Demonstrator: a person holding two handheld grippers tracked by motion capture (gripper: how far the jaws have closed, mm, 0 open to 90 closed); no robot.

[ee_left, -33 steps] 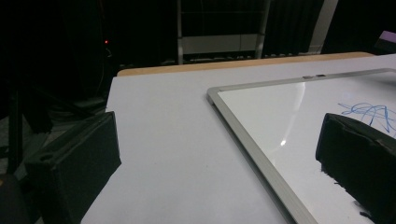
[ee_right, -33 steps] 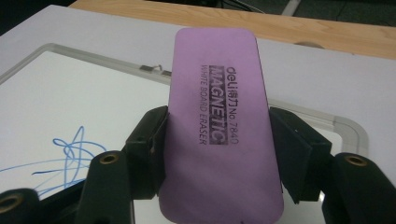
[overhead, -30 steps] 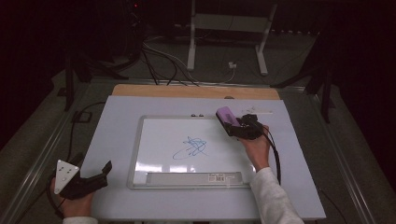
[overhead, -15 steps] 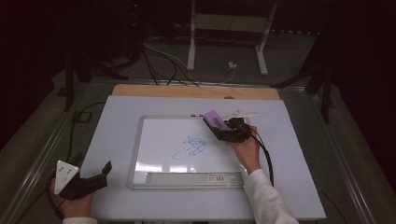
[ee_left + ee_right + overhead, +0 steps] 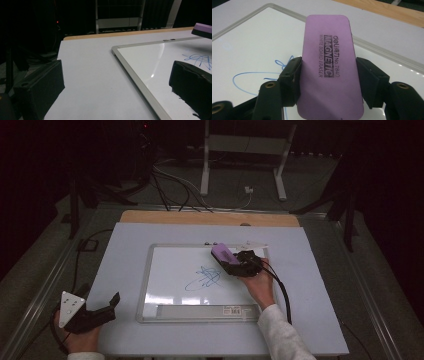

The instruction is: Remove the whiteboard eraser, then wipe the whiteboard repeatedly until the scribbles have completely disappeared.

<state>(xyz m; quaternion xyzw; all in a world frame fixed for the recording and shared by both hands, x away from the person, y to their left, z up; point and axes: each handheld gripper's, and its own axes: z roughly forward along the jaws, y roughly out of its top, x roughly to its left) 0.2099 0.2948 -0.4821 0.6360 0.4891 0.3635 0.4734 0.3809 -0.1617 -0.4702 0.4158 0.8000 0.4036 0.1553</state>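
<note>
Clamped in the right gripper (image 5: 328, 82), the purple whiteboard eraser (image 5: 328, 67) is poised above the blue scribble (image 5: 205, 277) — lowering and wiping is called for next.

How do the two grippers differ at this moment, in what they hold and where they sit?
The right gripper is clamped on a purple whiteboard eraser, while the left gripper stands open with nothing between its jaws. The right gripper is over the whiteboard beside the blue scribble; the left gripper sits off the board near the table's front left corner. Both are black, hand-held, with two jaws.
</note>
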